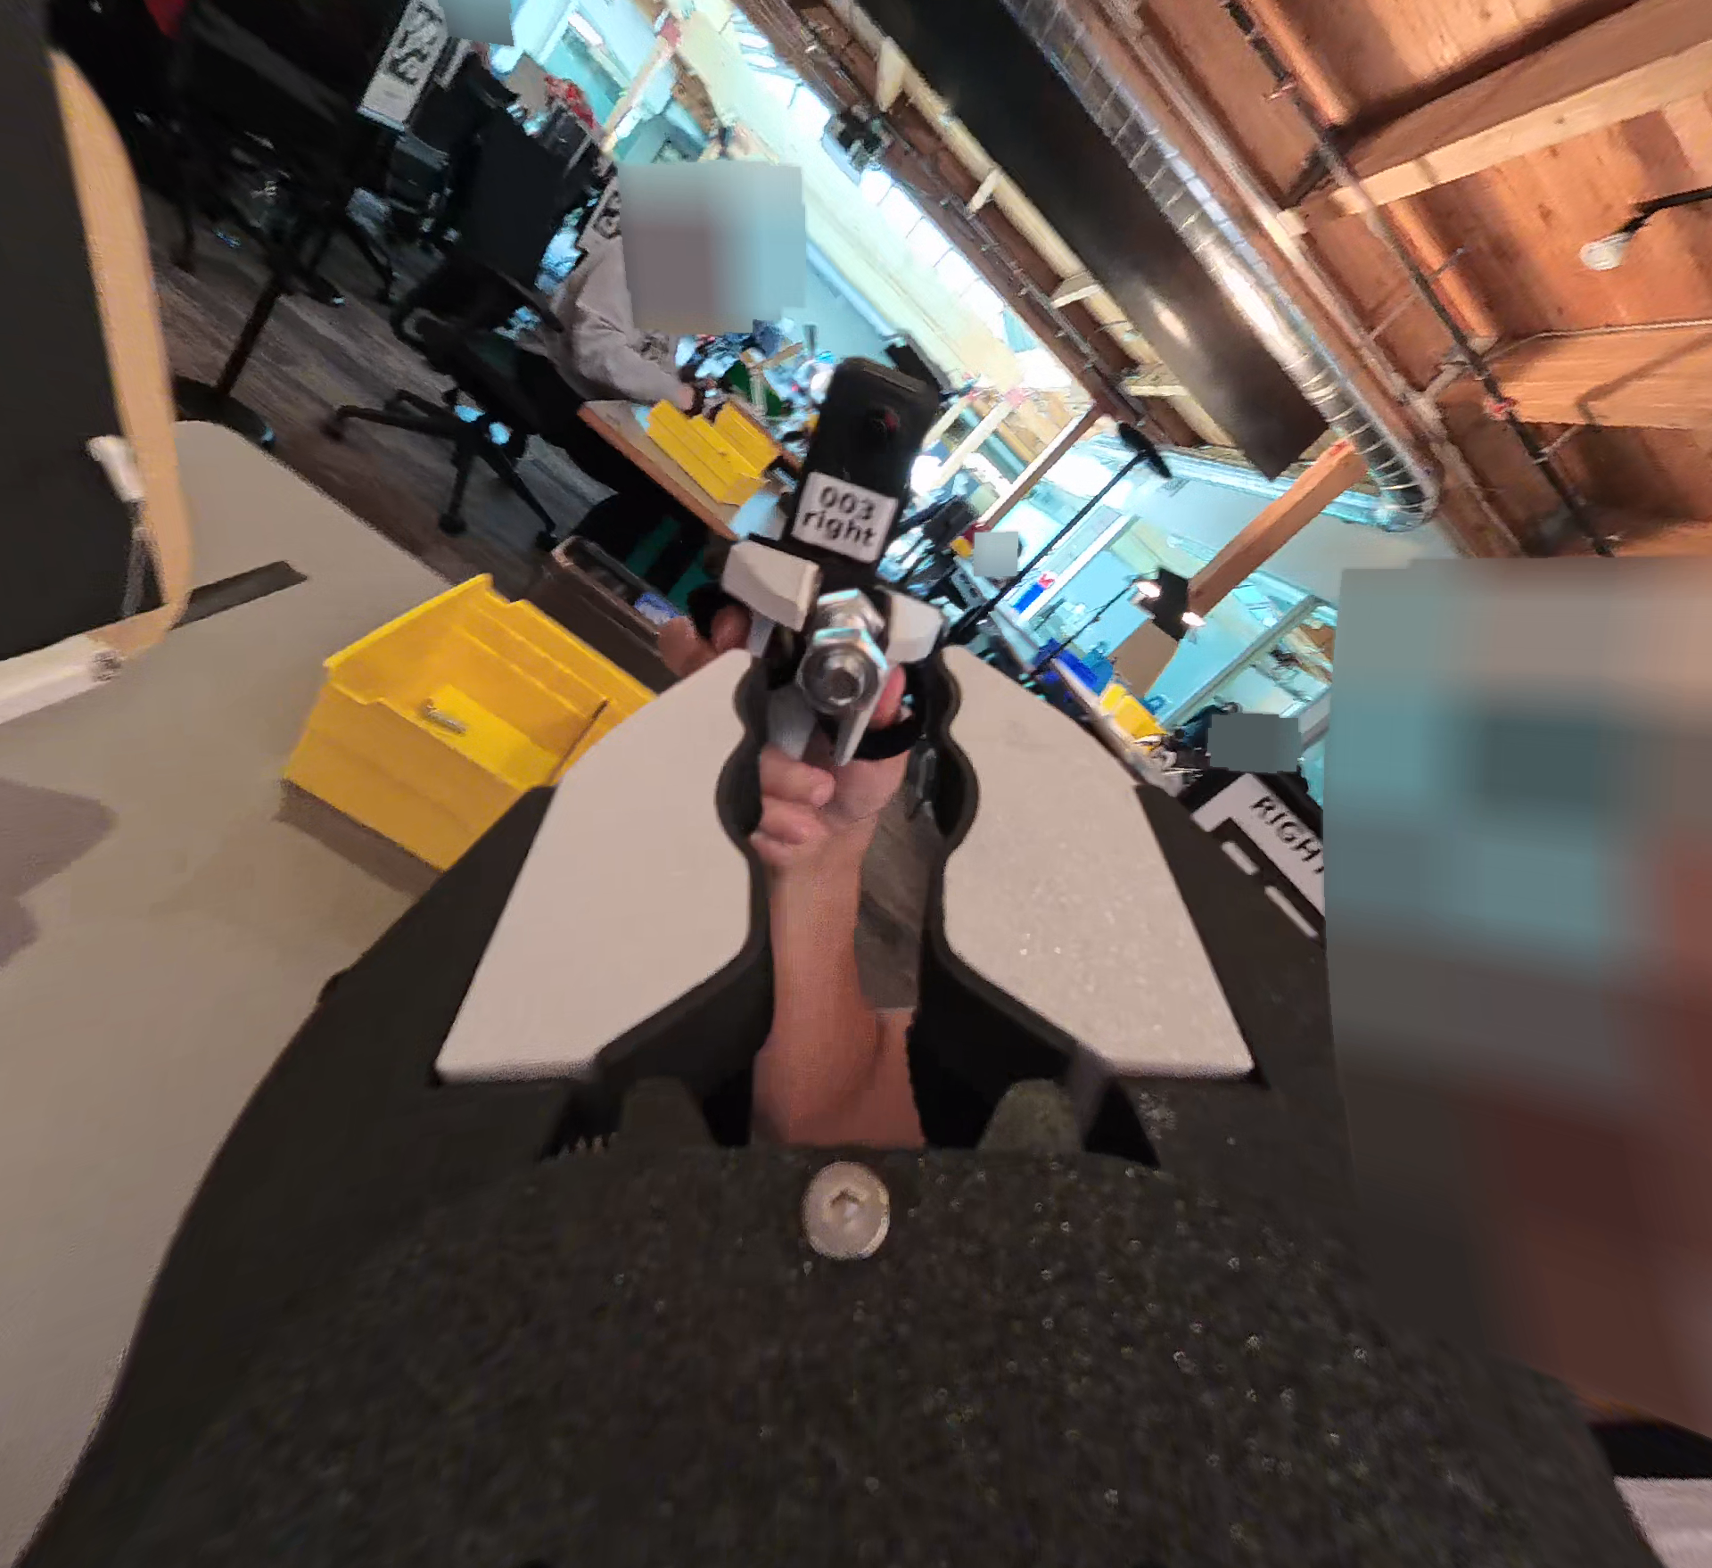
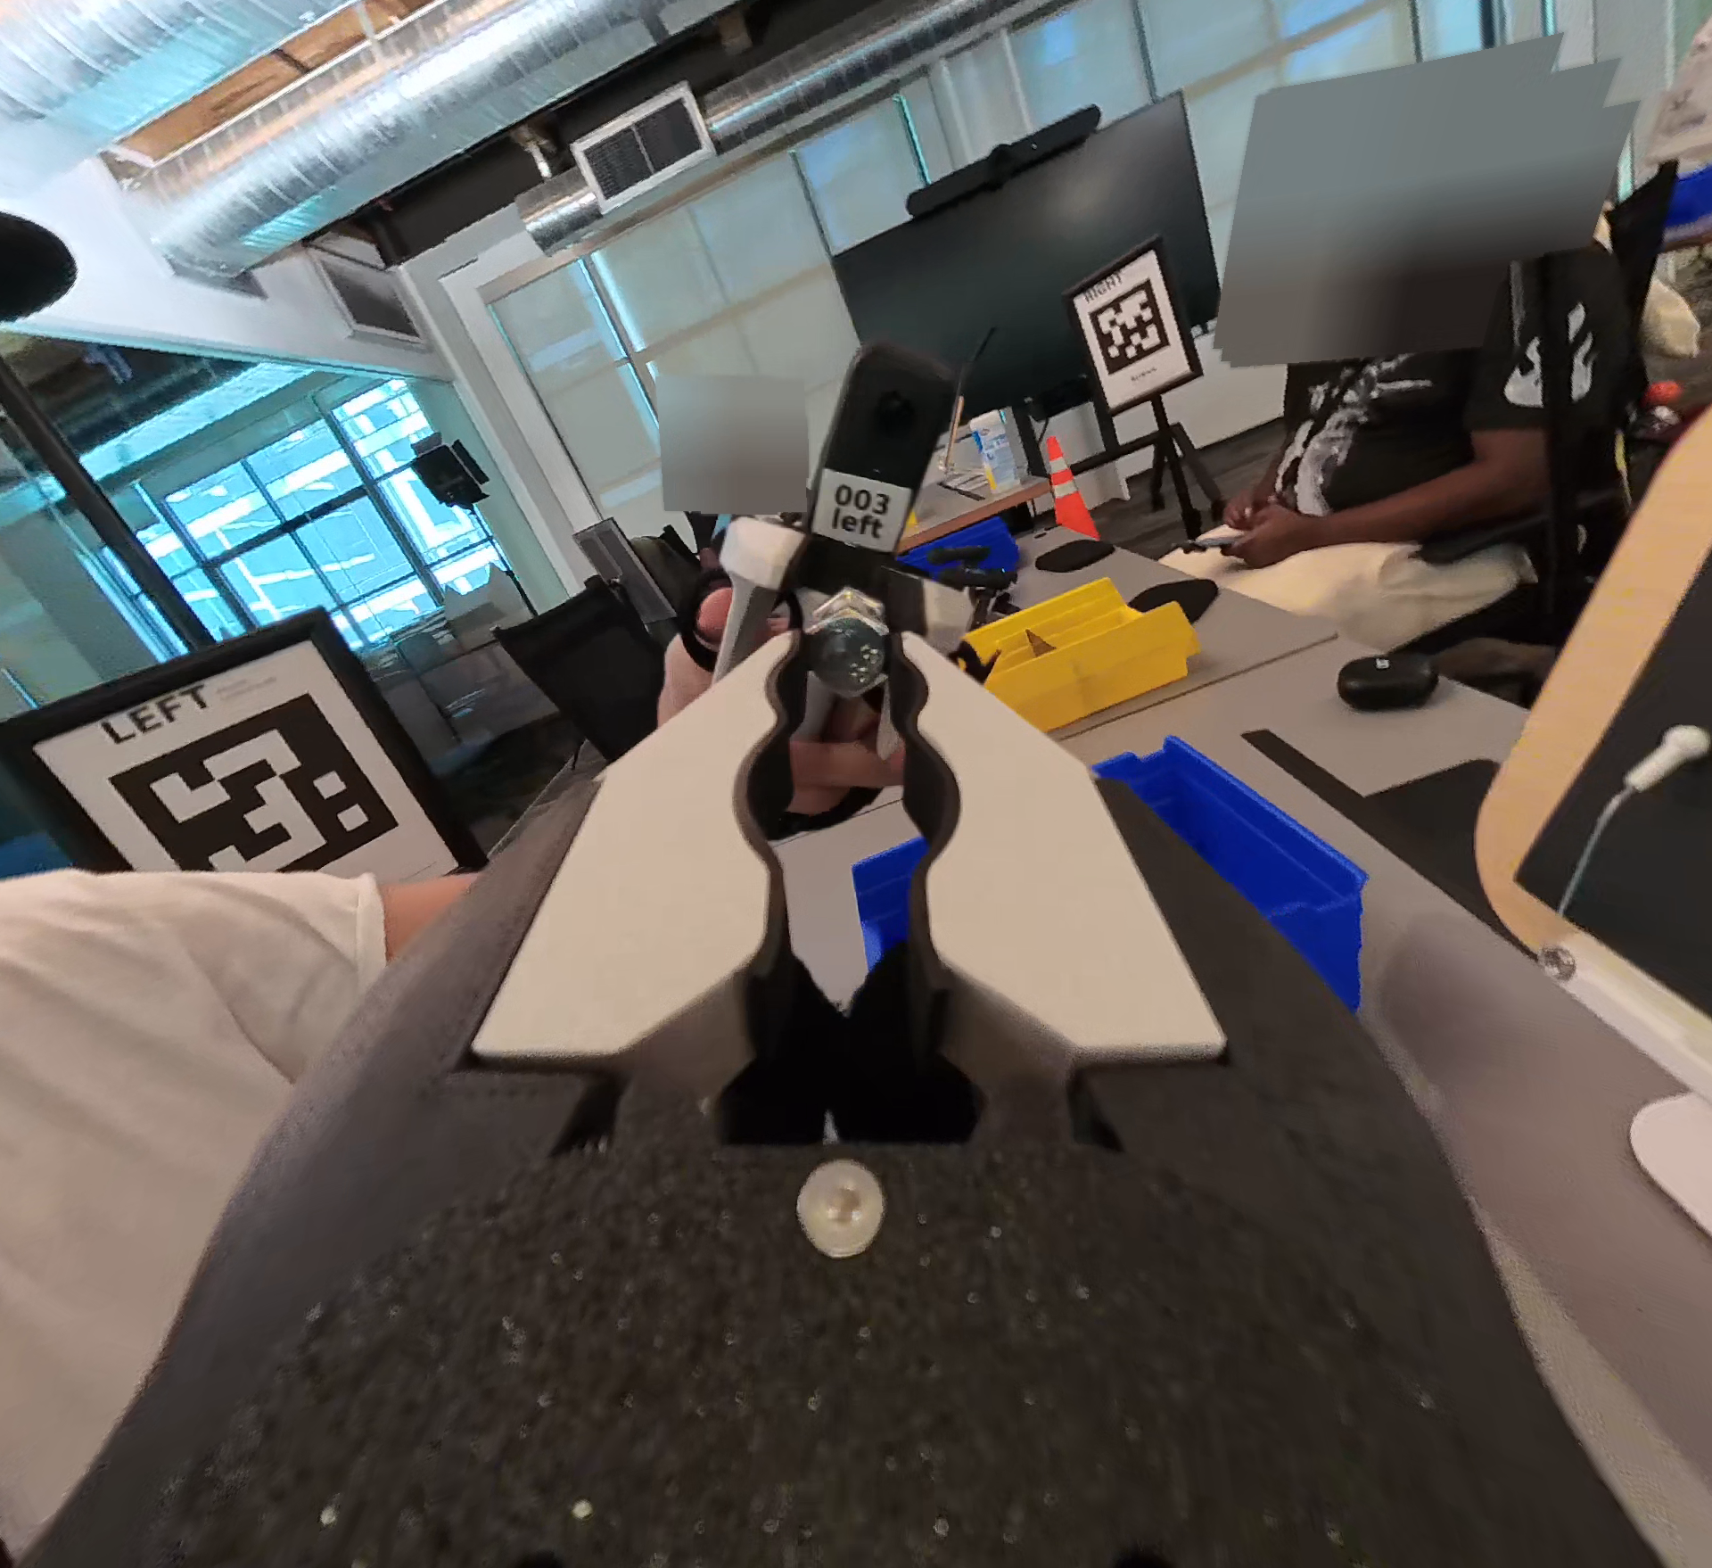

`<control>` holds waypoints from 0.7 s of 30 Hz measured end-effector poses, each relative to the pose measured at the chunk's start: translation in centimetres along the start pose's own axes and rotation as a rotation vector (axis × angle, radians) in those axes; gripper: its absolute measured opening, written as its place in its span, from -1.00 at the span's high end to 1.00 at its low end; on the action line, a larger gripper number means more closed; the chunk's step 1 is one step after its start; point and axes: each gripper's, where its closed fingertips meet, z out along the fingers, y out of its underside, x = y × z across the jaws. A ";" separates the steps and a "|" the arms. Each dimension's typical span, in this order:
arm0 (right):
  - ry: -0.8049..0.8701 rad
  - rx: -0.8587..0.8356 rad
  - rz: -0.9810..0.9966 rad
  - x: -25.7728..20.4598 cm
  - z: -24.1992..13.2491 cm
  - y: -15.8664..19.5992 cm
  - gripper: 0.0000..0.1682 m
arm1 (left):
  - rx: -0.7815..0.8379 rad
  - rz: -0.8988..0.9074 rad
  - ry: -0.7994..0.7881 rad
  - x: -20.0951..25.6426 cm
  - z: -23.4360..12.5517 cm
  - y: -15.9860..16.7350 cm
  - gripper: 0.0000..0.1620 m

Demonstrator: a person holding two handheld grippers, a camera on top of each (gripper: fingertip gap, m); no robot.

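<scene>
Open workshop with a grey bench carrying yellow bin and blue bin: we hold left tool and right tool nose to nose in mid-air, each closed on one bolt-and-nut assembly, progress indeterminable.

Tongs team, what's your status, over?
Right tongs shut on bolt. Left tongs around its far end, grip unclear. Yellow bin sits aside, nothing blocking.

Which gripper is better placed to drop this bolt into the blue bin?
Right, probably. The right gripper looks closed on the bolt, and the blue bin lies just below its fingers. The left gripper sees only a yellow bin.
</scene>
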 end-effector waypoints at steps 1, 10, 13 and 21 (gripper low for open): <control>0.010 -0.002 0.024 0.5 -0.1 0.1 0.80 | -0.023 0.027 -0.039 -0.7 -0.2 0.2 0.53; -0.052 -0.031 0.176 1.4 -0.2 0.9 0.81 | -0.234 1.171 -0.327 -0.7 -0.9 3.1 0.45; -0.113 -0.043 0.218 0.8 0.1 1.2 0.80 | -0.350 1.261 -0.334 -0.4 -0.5 4.3 0.47; -0.234 -0.061 0.301 -0.7 0.8 1.7 0.80 | -0.382 1.443 -0.453 -1.1 -1.0 3.1 0.38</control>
